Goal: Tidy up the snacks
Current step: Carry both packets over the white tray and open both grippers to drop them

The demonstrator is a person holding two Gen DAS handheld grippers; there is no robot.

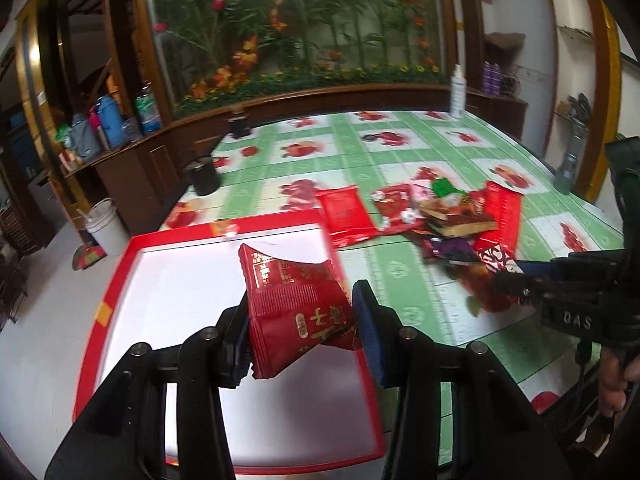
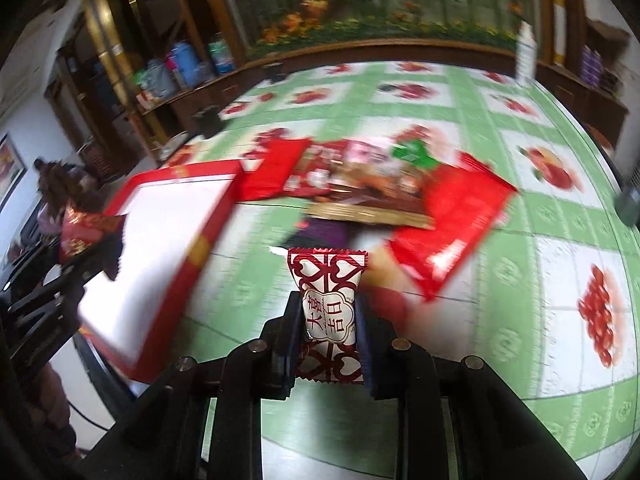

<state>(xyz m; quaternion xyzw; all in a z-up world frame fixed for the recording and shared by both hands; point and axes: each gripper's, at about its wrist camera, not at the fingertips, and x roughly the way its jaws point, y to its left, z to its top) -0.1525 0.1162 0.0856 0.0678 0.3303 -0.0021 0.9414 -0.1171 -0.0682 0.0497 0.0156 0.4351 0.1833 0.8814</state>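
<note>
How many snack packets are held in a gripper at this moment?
2. A dark red packet is in the left gripper above the red-rimmed tray; a red-and-white packet is in the right gripper above the tablecloth. Others lie piled, unheld.

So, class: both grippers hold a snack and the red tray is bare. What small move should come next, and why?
Probably lower the left gripper and release its dark red packet into the red tray. It already hangs over the bare white floor, while the right gripper, holding the red-and-white candy, is over the tablecloth.
</note>
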